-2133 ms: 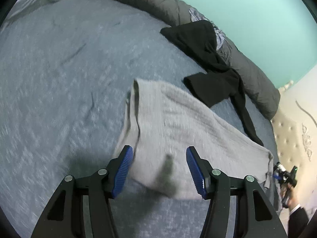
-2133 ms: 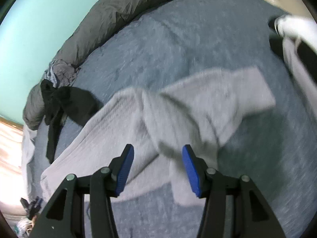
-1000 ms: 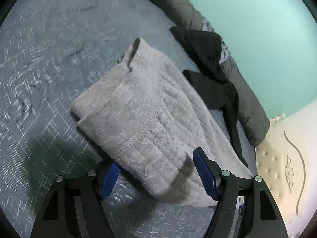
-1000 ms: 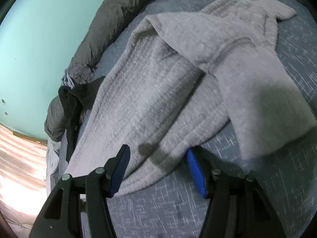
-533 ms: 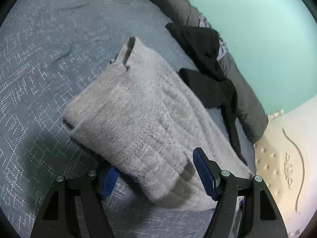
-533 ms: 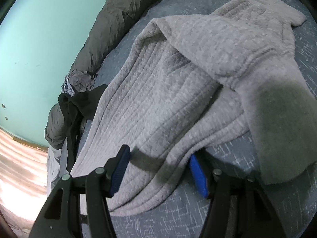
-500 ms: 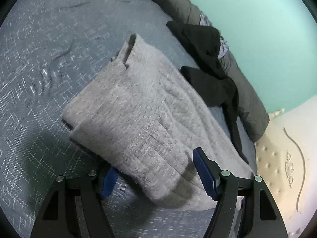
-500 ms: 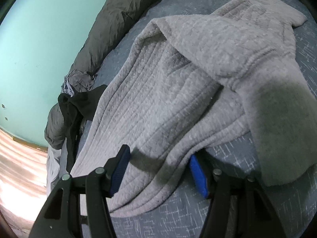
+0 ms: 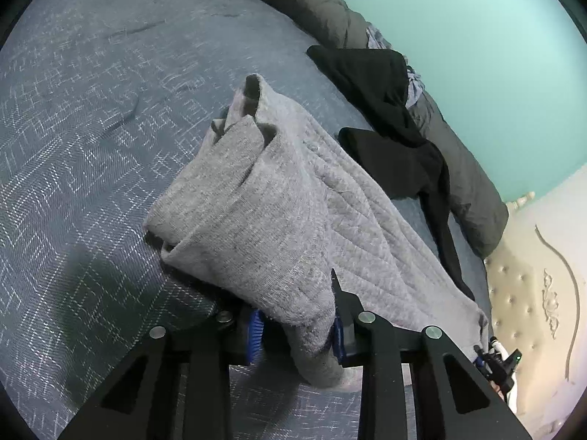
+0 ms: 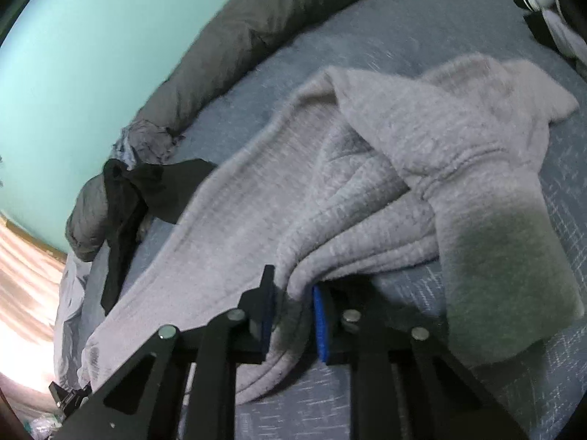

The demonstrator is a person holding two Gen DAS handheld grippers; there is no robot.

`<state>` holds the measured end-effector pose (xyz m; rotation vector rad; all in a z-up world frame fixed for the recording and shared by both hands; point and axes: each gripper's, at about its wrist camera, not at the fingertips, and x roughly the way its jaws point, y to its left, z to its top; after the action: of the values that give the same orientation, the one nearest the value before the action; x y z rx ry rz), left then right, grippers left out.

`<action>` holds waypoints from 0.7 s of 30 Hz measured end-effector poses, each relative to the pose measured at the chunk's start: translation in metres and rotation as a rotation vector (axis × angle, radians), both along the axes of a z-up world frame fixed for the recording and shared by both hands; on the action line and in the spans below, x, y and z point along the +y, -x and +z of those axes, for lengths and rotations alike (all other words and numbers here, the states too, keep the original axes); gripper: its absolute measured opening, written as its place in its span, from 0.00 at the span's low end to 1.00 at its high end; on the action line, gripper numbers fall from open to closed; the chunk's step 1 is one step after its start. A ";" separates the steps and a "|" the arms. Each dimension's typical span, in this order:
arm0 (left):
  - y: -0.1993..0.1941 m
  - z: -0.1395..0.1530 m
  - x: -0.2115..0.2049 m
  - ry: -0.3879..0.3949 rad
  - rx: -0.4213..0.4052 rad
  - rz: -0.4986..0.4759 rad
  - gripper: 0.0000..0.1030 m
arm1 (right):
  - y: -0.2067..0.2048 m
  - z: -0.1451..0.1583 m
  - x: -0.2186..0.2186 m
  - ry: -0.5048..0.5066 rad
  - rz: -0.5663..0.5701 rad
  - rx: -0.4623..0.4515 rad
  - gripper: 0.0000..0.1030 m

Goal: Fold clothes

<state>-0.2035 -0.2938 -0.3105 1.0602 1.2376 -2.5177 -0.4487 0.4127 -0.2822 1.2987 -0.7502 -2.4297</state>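
A grey quilted sweatshirt lies on the blue patterned bed, partly doubled over, and both grippers have hold of its near edge. In the left wrist view the left gripper sits at lower centre of the frame, its jaws drawn in and pinching a bunched ribbed hem or cuff that rises straight ahead of them. From there the garment's long axis runs toward the lower right of the frame, ending near the cream tufted headboard, where the other tool shows small. In the right wrist view the right gripper at lower centre also has its jaws pressed onto a fold of the grey edge; the body of the sweatshirt stretches away to the lower left, while a sleeve is laid across the body and hangs toward the lower right.

So each gripper holds one end of the same long edge, and neither is plainly nearer; the cloth lies ahead of both. I judge a fold is in hand, with that edge about to be carried across the garment, away from the jaws.

A black garment lies loose beyond the sweatshirt, against a dark grey rolled duvet by the turquoise wall. No basket or other container shows in either view.
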 end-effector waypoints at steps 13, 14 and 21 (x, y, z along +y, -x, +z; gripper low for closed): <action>-0.007 0.005 0.011 0.043 -0.022 0.010 0.35 | -0.026 0.016 0.085 -0.072 -0.076 -0.052 0.41; -0.008 0.007 0.013 0.055 -0.023 0.015 0.35 | -0.028 0.018 0.091 -0.086 -0.084 -0.046 0.41; -0.014 0.027 0.027 0.108 -0.014 0.012 0.40 | -0.030 0.020 0.096 -0.253 -0.060 -0.038 0.46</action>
<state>-0.1893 -0.2666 -0.2830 1.0407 1.0874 -2.5310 -0.4190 0.5088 -0.2622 1.4347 -0.5091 -2.6232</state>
